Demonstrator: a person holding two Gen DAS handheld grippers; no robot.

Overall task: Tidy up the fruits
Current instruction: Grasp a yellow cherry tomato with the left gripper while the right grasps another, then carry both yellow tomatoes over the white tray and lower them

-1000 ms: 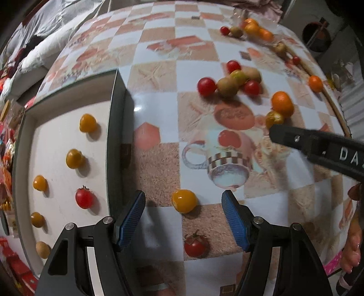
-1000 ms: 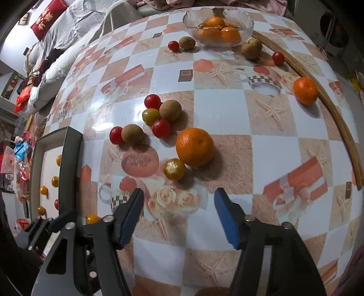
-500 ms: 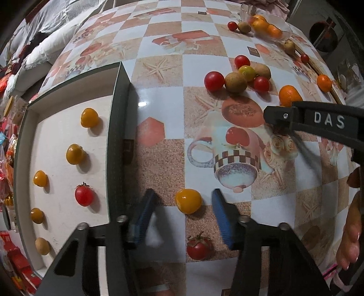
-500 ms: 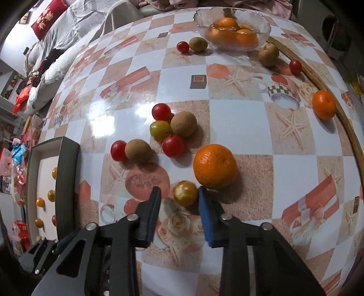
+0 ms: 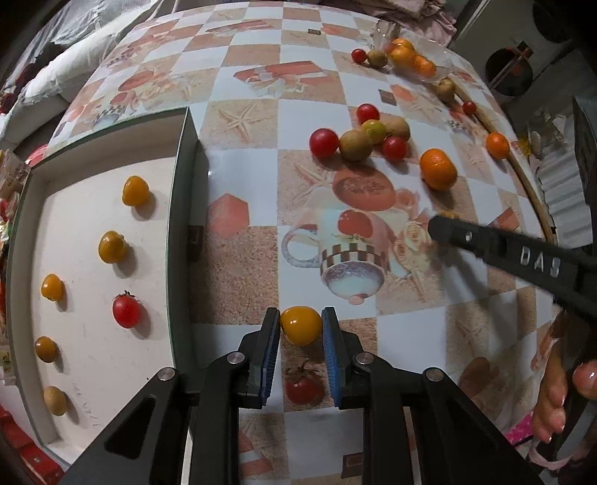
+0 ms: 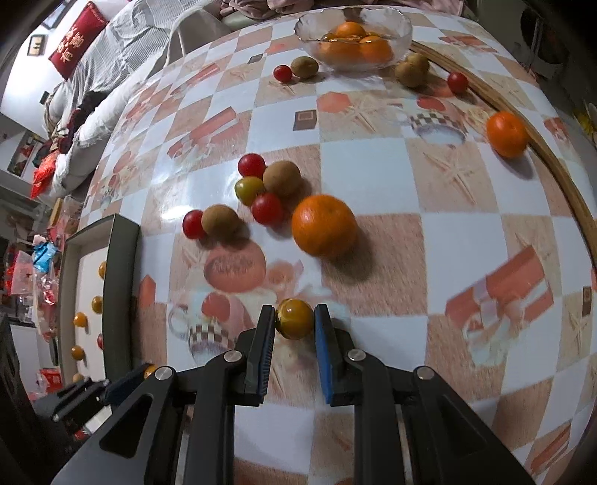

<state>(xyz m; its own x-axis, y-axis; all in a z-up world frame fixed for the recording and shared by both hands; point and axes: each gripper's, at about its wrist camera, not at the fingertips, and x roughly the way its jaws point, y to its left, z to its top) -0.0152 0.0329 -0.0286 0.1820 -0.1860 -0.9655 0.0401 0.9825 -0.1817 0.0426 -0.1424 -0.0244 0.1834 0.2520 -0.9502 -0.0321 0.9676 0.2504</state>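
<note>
Over at the worktop's left edge, a dark-rimmed tray (image 5: pixel 183 209) is sitting with five yellow tomatoes (image 5: pixel 112 246), one red tomato (image 5: pixel 127 310) and a brownish fruit on its pale floor. Just right of the tray's rim, near the worktop's near edge, the left gripper (image 5: pixel 300 328) is pinching a yellow tomato (image 5: pixel 300 325); its jaws have just been closing and their blue pads are now pressing on the fruit's two sides. Farther right, toward the worktop's middle, the right gripper (image 6: pixel 294 320) is clamping a yellow-brown tomato (image 6: pixel 294 319) the same way, its jaws having just closed in onto it. Beyond it a large orange (image 6: pixel 324 225) is lying beside a cluster of red tomatoes (image 6: pixel 267 209) and brown fruits (image 6: pixel 281 178). At the far right corner, a glass bowl (image 6: pixel 401 28) is holding oranges.
</note>
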